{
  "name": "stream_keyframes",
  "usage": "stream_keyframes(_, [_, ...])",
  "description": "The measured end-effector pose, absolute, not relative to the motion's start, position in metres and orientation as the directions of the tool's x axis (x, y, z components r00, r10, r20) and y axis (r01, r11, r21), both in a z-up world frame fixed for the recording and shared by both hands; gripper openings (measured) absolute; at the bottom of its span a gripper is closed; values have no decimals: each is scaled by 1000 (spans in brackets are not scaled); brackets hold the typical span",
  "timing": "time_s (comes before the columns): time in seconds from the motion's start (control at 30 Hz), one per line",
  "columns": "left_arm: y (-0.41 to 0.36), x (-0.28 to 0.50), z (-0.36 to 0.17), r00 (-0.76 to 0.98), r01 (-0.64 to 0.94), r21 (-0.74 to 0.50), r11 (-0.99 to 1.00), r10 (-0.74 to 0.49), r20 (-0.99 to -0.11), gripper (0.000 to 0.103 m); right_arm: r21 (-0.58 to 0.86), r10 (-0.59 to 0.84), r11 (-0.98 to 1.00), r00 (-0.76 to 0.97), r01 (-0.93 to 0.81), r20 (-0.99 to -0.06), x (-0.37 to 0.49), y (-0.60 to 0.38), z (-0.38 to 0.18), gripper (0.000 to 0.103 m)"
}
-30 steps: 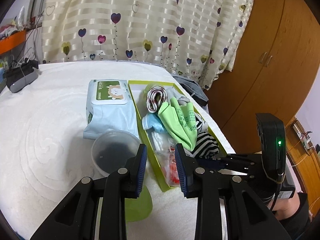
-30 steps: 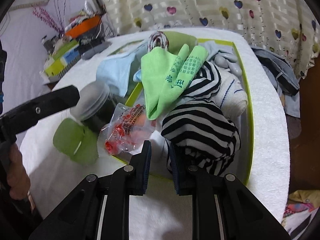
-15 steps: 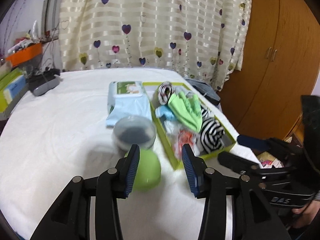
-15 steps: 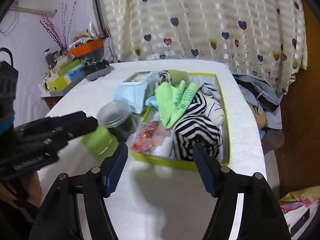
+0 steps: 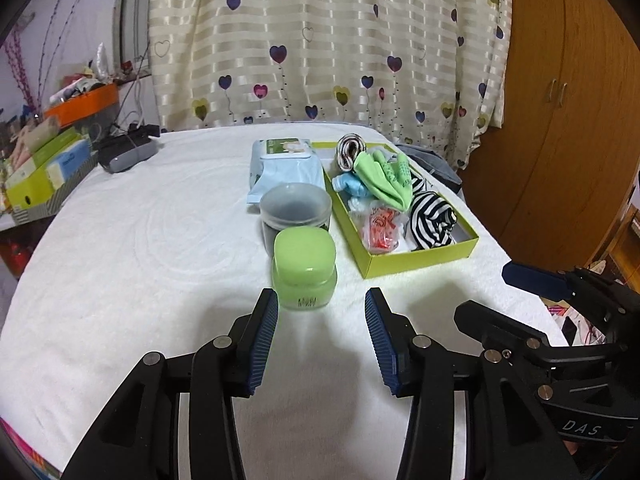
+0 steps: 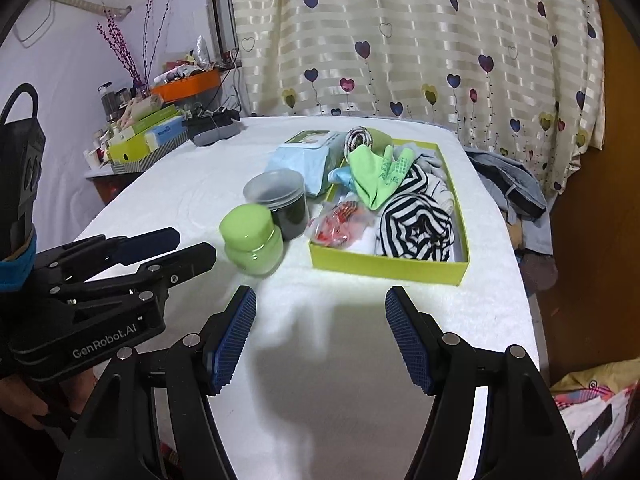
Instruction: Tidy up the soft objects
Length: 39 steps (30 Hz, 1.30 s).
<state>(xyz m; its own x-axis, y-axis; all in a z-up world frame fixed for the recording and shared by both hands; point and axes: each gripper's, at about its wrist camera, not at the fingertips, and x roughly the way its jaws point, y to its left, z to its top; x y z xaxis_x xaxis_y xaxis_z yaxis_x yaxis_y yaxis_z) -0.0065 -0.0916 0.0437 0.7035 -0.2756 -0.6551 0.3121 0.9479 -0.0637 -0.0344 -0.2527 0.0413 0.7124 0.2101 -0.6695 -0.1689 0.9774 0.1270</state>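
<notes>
Two grippers hang over the near edge of the white table (image 5: 120, 240), and we hold both with jaws spread wide and nothing between them. Our left gripper (image 5: 320, 300) points at a green jar (image 5: 304, 266) that stands just beyond its fingertips, not touching them; from the right wrist view the same jar (image 6: 250, 238) sits left of centre, and the left gripper (image 6: 176, 246) reaches in from the left edge toward it. Our right gripper (image 6: 320, 300) faces bare tablecloth, with the yellow-green box (image 6: 384, 266) a little way ahead of it. Right behind the green jar we see a dark jar with a clear lid (image 5: 296, 208), touching or almost touching it, and behind that a pale blue pack of wipes (image 5: 286, 168) lying flat beside the box (image 5: 420, 260). The soft things are all in the box: a striped black-and-white cloth (image 5: 432, 220) at the near end, a green glove (image 5: 384, 178) draped over the middle, a small plastic bag with red print (image 5: 380, 228) by the left wall, a blue piece (image 5: 350, 184) under the glove, and a rolled striped piece (image 5: 348, 150) at the far end. Farther off to the left a grey case (image 5: 128, 152) lies near the table's edge, and a curtain with hearts (image 5: 320, 40) hangs behind
</notes>
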Motion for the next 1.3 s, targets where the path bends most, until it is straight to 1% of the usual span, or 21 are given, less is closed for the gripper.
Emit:
stream_keyframes(0.13, [-91, -8, 42, 705, 306, -57, 950, -266, -657, 44, 114, 200, 979, 719, -167, -666, -37, -252, 41, 68])
stream_keyframes(0.3, [-90, -2, 32, 689, 296, -63, 953, -259, -677, 44, 110, 191, 981, 700, -160, -688, -30, -251, 31, 68])
stream_keyframes(0.47, [-88, 8, 15, 665, 277, -78, 958, -250, -703, 44, 116, 189, 982, 685, -151, -704, -18, -253, 13, 68])
stream_keyframes(0.6, [-90, 16, -6, 658, 262, -55, 963, -220, -720, 44, 109, 177, 984, 684, -141, -708, -10, -256, -7, 68])
stream_keyframes(0.73, [-90, 23, -20, 637, 255, -64, 965, -218, -740, 44, 140, 178, 984, 669, -111, -721, -1, -263, -24, 68])
stream_keyframes(1.0, [-93, 28, -30, 630, 255, -60, 965, -213, -747, 44, 129, 144, 989, 658, -71, -739, 8, -266, -28, 68])
stream_keyframes(1.13, [-95, 29, -31, 632, 260, -45, 964, -205, -748, 48, 123, 134, 990, 639, -62, -758, 12, -265, -31, 68])
stream_keyframes(1.3, [-95, 29, -31, 632, 262, -41, 964, -203, -748, 50, 118, 127, 991, 639, -57, -758, 11, -263, -31, 68])
